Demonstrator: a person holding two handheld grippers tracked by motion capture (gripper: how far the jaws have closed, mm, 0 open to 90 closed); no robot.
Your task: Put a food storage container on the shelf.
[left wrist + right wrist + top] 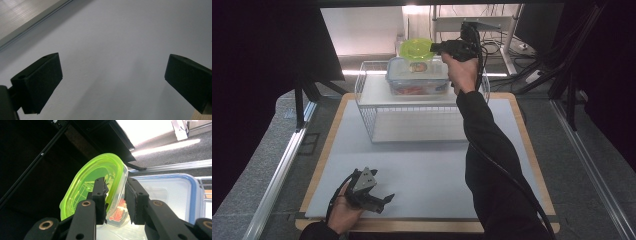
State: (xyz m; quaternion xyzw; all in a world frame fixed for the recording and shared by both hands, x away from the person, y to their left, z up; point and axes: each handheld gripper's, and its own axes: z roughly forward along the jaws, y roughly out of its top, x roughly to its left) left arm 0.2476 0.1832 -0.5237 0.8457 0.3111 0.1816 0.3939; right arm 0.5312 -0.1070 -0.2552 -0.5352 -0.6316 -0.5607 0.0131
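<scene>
A small clear container with a lime-green lid (417, 48) (95, 177) rests tilted on top of a larger clear box with a blue-rimmed lid (418, 75) (175, 192). That box sits on a white wire rack (412, 122) at the back of the table. My right gripper (434, 47) (116, 182) reaches in from the right with the green-lidded container's edge between its jaws. A thin gap shows at the right pad, so it is open. Near the table's front left edge, my left gripper (384, 200) (112, 75) lies low with its jaws wide open over bare mat.
A grey mat (427, 170) on a wood-edged board covers the table in front of the rack. Dark curtains hang at the left and right. Metal frame legs and cables stand behind the rack at the back right.
</scene>
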